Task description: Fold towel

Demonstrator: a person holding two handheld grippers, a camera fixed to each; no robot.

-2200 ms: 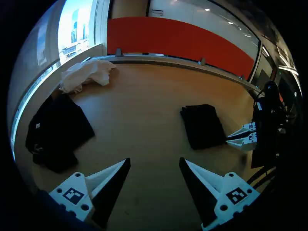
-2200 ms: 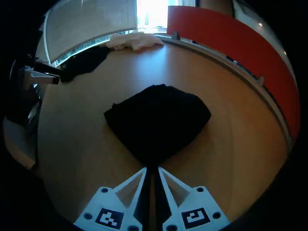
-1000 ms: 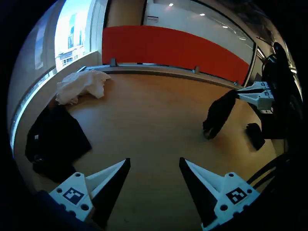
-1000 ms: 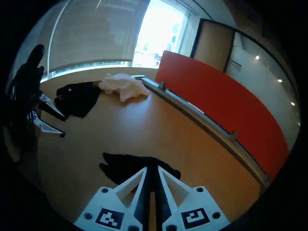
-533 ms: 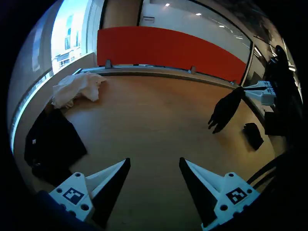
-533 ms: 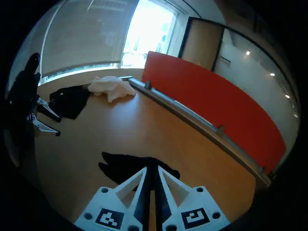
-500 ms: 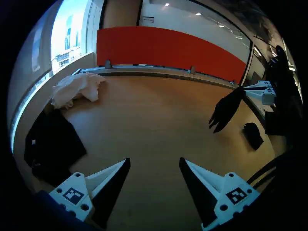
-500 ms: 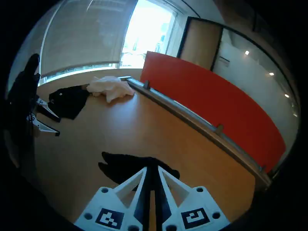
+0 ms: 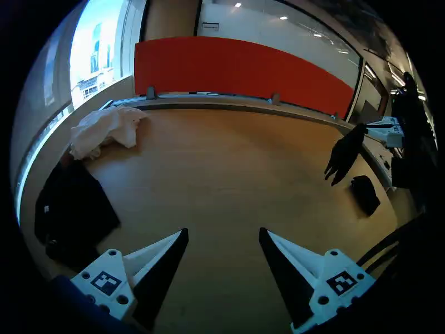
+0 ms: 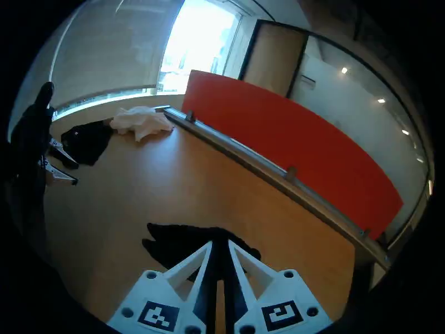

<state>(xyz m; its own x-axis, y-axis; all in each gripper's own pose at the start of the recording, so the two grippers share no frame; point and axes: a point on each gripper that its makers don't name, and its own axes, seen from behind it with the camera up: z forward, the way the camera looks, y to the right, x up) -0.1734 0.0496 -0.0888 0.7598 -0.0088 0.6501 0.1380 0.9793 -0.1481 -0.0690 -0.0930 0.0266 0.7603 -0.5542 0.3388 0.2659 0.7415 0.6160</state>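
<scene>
The black towel [image 9: 344, 158] hangs in a limp bunch above the right end of the wooden table [image 9: 222, 161]. My right gripper [image 9: 365, 127] holds it by its top, fingers shut on the cloth. In the right gripper view the towel [image 10: 178, 242] spreads out dark just past the closed fingertips of my right gripper [image 10: 221, 249]. My left gripper [image 9: 222, 239] stands open low over the table's near edge with nothing between its fingers. In the right gripper view it appears small at the far left [image 10: 55, 162], held by a dark-sleeved arm.
A crumpled white cloth [image 9: 105, 127] lies at the table's back left, and a second black cloth [image 9: 69, 214] lies near the left edge. A small dark object [image 9: 365, 193] sits below the hanging towel. A red partition [image 9: 245, 64] with a metal rail runs along the far edge.
The right gripper has lifted the black towel off the table and carried it to the right and farther away. The left gripper has stayed open, drifting slightly.
</scene>
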